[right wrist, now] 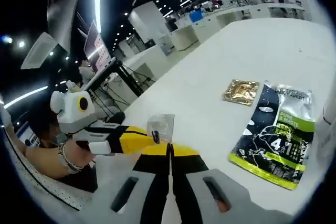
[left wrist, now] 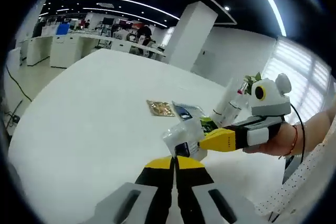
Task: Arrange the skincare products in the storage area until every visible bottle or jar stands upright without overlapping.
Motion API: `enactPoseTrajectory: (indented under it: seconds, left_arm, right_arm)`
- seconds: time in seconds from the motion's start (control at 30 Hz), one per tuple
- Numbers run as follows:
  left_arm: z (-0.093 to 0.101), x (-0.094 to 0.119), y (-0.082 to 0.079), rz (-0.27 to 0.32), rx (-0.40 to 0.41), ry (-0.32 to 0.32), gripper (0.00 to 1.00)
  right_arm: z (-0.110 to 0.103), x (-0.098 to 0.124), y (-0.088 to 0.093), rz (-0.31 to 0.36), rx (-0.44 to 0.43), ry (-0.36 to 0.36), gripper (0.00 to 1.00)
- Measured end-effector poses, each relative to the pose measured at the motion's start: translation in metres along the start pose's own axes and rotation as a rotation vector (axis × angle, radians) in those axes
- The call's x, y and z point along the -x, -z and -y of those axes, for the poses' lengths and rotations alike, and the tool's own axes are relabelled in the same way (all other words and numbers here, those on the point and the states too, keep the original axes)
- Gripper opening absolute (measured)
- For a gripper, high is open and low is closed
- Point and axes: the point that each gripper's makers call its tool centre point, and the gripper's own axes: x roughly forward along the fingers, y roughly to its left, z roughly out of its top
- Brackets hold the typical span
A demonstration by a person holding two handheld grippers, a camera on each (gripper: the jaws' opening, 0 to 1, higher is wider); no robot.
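A small clear sachet hangs above the white table, where both grippers meet. In the left gripper view my left gripper is shut, its yellow tips at the sachet's lower edge. My right gripper reaches in from the right, shut on the same sachet. The right gripper view has the right gripper shut under the sachet and the left gripper pinching it from the left. White tubes lean together behind.
A gold foil sachet and a dark pouch with green print lie flat on the table. Both also lie beyond the grippers, the foil sachet and the pouch. A small plant stands behind the tubes. Desks and people fill the far room.
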Motion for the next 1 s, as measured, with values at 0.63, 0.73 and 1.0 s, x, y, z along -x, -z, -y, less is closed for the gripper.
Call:
enactPoseTrajectory:
  seconds: [0.63, 0.73, 1.0]
  left_arm:
    - [-0.021, -0.069, -0.011, -0.170, -0.201, -0.158, 0.02]
    - [-0.026, -0.071, -0.006, -0.186, -0.194, -0.189, 0.02]
    - [-0.024, -0.070, -0.007, -0.177, -0.217, -0.176, 0.03]
  right_arm:
    - [0.067, -0.019, -0.004, -0.073, 0.257, 0.293, 0.04]
    - [0.074, -0.018, -0.001, -0.094, 0.271, 0.320, 0.02]
    - [0.064, -0.022, 0.005, -0.117, 0.313, 0.289, 0.00]
